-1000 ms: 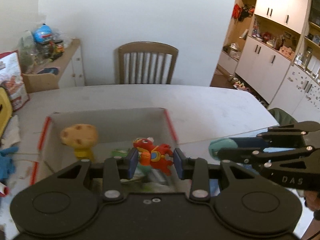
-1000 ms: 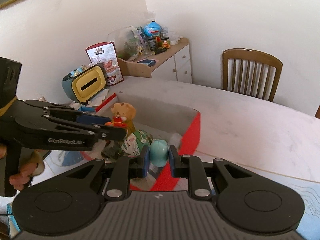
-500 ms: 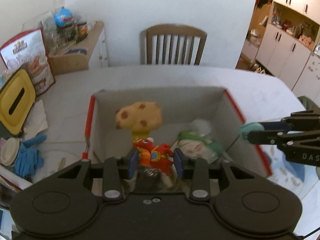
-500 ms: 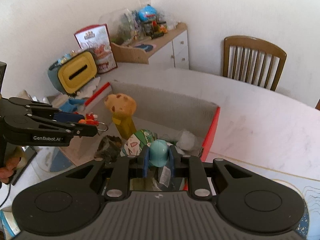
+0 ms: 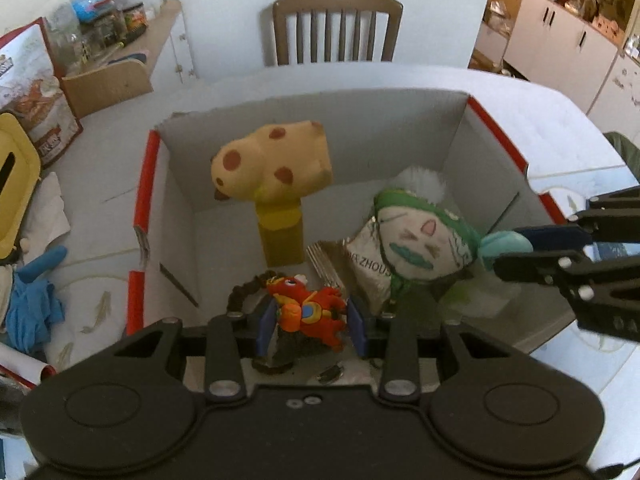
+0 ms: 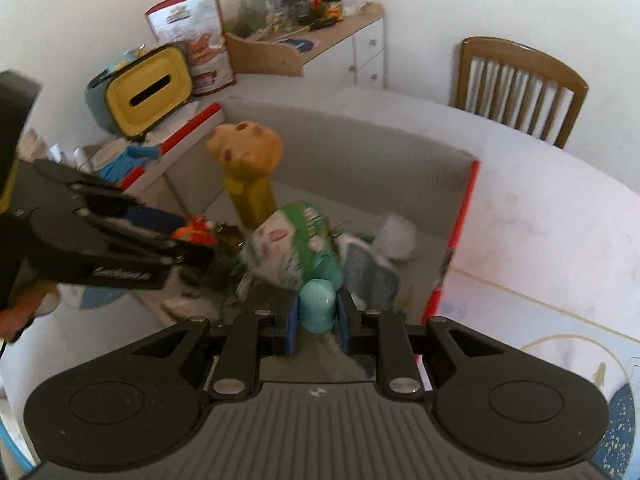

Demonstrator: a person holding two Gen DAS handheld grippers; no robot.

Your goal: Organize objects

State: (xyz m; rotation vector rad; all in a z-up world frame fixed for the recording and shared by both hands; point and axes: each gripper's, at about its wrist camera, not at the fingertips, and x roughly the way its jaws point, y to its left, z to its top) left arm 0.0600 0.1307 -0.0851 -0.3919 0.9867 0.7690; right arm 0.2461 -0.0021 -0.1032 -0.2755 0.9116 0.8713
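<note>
White surface (image 5: pixel 420 80) carries a red-edged cardboard box (image 5: pixel 496 132) of toys. Left gripper (image 5: pixel 311 322) fingers pinch a red dragon figure (image 5: pixel 308 312) over the box's near side; right gripper (image 6: pixel 318 320) fingers pinch a teal egg-shaped toy (image 6: pixel 318 306) above the box interior.

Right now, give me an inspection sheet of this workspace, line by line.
Surface: pale table, patterned mat near edge.
Job's things: open box holds yellow spotted toy, green-capped face plush, foil packet.
Clutter: yellow tissue box, blue glove, snack bag.
Grippers: left gripper shut on red dragon toy; right gripper shut on teal egg, both over the box.
Cables: nothing seen.
Surroundings: wooden chair, white cabinets, side shelf.
</note>
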